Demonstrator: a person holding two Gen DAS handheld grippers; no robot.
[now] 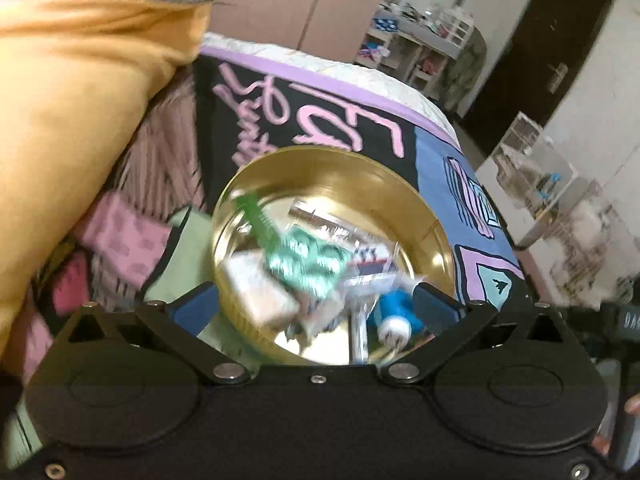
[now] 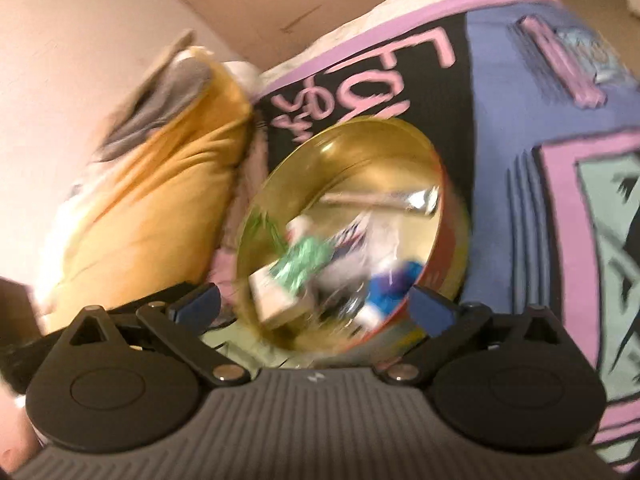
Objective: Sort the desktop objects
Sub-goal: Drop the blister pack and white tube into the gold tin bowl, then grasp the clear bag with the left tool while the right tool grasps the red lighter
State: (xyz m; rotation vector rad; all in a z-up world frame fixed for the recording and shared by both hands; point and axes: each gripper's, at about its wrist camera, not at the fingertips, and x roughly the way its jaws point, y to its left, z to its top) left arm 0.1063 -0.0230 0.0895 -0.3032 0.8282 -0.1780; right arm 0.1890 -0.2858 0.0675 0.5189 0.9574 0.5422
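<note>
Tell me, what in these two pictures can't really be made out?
- Small things in the gold tin: motion blur in both views leaves only a green comb and a blue cap recognisable.
- Near rim of the tin: hidden behind the left gripper in the left view and the right gripper in the right.
- Shelf clutter, left view: too small.

Black left gripper (image 1: 316, 300), ribbed grey right gripper (image 2: 316, 304), blue pads.

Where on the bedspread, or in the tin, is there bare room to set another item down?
Inside the tin, the far floor under the back wall is bare; the near half is crowded with a green comb, packets and a blue roll. On the bedspread, the patch right of the tin is free. Left, a yellow pillow crowds in.
</note>
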